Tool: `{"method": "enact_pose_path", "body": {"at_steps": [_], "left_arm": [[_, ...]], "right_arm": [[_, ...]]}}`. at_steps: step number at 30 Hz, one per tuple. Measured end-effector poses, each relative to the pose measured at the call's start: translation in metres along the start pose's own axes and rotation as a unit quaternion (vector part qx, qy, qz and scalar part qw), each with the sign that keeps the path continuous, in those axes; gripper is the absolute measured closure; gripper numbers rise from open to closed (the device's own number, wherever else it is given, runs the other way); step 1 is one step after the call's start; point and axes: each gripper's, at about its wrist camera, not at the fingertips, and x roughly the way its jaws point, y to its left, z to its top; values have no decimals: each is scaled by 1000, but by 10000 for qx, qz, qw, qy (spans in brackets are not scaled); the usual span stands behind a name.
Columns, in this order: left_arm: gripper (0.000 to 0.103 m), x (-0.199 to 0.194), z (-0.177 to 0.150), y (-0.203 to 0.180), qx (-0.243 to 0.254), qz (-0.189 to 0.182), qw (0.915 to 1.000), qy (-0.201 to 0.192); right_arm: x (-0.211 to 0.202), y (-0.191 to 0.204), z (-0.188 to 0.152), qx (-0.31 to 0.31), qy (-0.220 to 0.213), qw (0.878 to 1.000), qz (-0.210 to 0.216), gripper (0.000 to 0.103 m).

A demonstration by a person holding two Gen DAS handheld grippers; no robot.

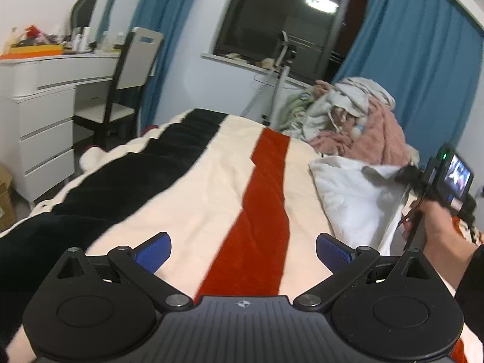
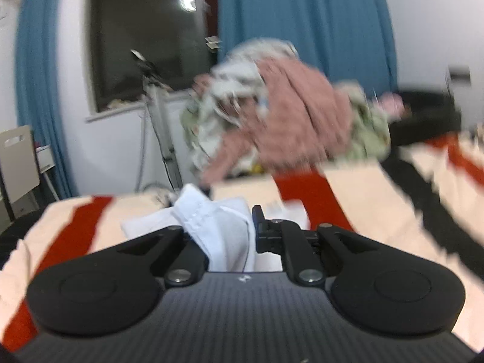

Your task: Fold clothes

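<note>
A white garment [image 1: 348, 193] lies on the right side of the bed, its upper right edge lifted. My right gripper [image 1: 402, 175] is shut on that edge; in the right wrist view the white cloth [image 2: 224, 236] is bunched between its closed fingers [image 2: 257, 224]. My left gripper [image 1: 243, 249] is open and empty, blue pads [image 1: 154, 251] wide apart, hovering over the striped blanket [image 1: 187, 205] left of the garment. A pile of pink, white and green clothes [image 1: 348, 115] sits at the far end of the bed, and it also shows blurred in the right wrist view [image 2: 281, 121].
The bed carries a cream blanket with black and red stripes. A white dresser [image 1: 45, 115] and a chair [image 1: 127, 81] stand at the left. A tripod [image 1: 278, 84], a dark window [image 1: 287, 24] and blue curtains [image 1: 423, 69] are behind the bed.
</note>
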Motion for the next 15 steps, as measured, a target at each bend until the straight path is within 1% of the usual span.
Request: {"method": "enact_pose_path", "body": {"at_steps": [2, 4, 5, 6, 7, 11, 12, 15], "left_arm": [[0, 8, -4, -6, 100, -12, 9999, 61], [0, 18, -8, -12, 170, -56, 9997, 168], [0, 22, -9, -15, 205, -73, 9995, 215], [0, 26, -10, -16, 251, -74, 9994, 241], [0, 29, -11, -19, 300, -74, 9992, 256], [0, 33, -12, -23, 371, -140, 9988, 286], [0, 31, -12, -24, 367, -170, 9988, 278], [0, 25, -10, -22, 307, -312, 9987, 278]], "right_arm": [[20, -13, -17, -4, 440, 9990, -34, 76], [30, -12, -30, -94, 706, 9974, 139, 27], [31, -13, -32, -85, 750, 9966, 329, 18], [30, -11, -31, -89, 737, 9961, 468, 12], [27, -10, -30, -124, 714, 9960, 530, 12], [3, -8, -21, -255, 694, 9960, 507, 12], [-7, -8, -18, -269, 643, 9963, 496, 12], [-53, -11, -9, -304, 449, 9969, 570, 12]]}}
